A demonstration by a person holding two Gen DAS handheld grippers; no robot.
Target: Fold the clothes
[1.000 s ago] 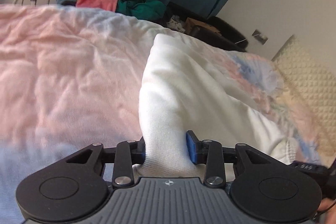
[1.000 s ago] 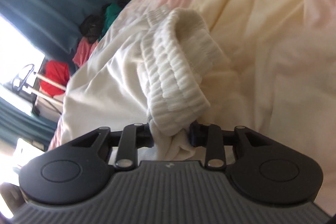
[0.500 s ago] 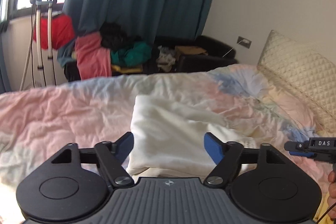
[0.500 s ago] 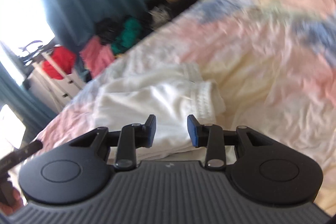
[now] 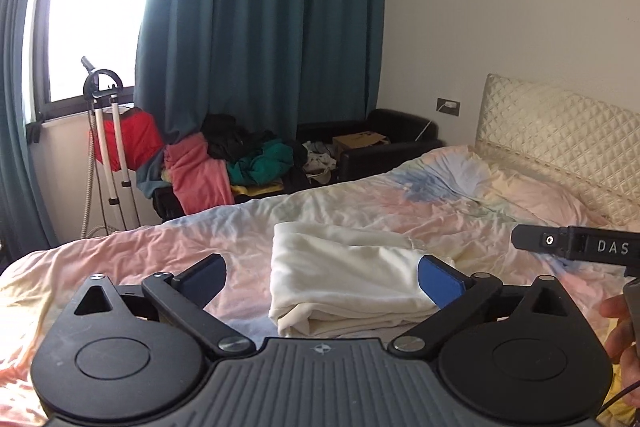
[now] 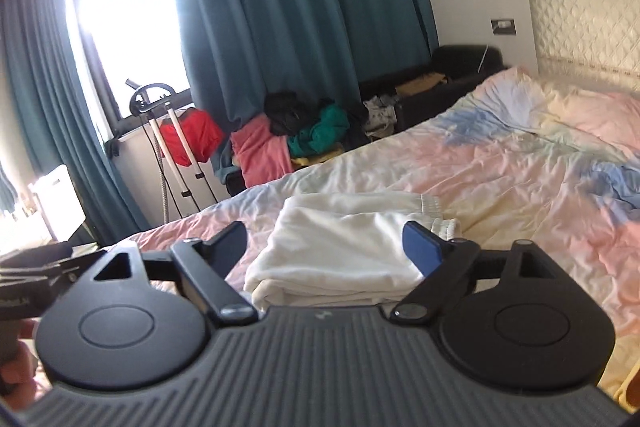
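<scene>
A cream-white garment (image 5: 340,275) lies folded in a neat stack on the pastel bed cover (image 5: 140,259), its ribbed cuff at the right edge. My left gripper (image 5: 322,277) hovers above and in front of the stack, jaws wide open and holding nothing. In the right wrist view the same folded garment (image 6: 340,239) lies just ahead of my right gripper (image 6: 324,247), which is also wide open and clear of the cloth. The right gripper's body (image 5: 576,247) shows at the right of the left wrist view, with a hand (image 5: 620,339) below it.
A quilted headboard (image 5: 560,143) and pillow stand at the right end of the bed. Beyond the bed's far edge are a black sofa (image 5: 384,143) piled with loose clothes (image 5: 240,163), a garment steamer stand (image 5: 106,147), teal curtains (image 5: 260,19) and a window.
Both grippers let go of the white garment, opened wide and pulled up and back from it. The garment now lies folded on the bed.
</scene>
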